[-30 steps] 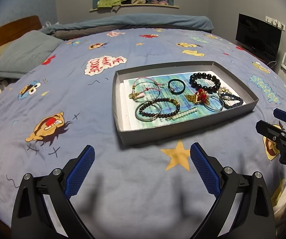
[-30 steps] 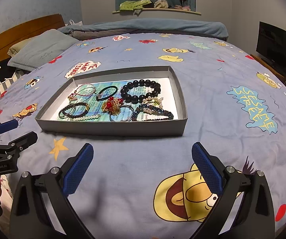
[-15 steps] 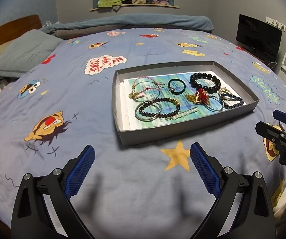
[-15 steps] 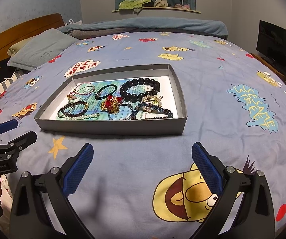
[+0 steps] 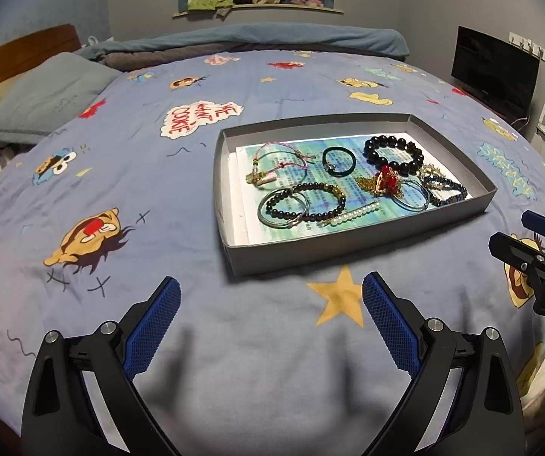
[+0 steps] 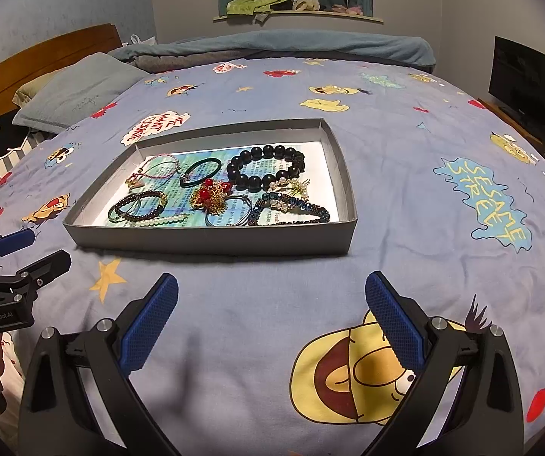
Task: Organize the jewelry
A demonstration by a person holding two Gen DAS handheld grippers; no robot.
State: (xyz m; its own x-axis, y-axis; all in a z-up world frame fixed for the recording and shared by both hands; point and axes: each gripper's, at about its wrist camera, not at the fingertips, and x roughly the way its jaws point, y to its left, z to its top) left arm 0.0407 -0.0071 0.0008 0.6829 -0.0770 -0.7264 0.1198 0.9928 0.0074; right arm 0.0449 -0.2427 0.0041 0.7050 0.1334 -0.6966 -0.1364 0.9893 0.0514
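- Your left gripper (image 5: 270,304) is spread wide and holds nothing, above the bedspread (image 5: 120,174).
- Your right gripper (image 6: 272,304) is spread too, near the grey tray (image 6: 211,237) of bracelets.

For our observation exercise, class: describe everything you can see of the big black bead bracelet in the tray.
The big black bead bracelet is a closed loop of large, round, glossy black beads, far bigger than those on the other pieces. It lies flat on the printed blue-green paper lining the shallow grey tray, in the far right part. Its near edge meets the red and gold ornament. Neither gripper touches it.
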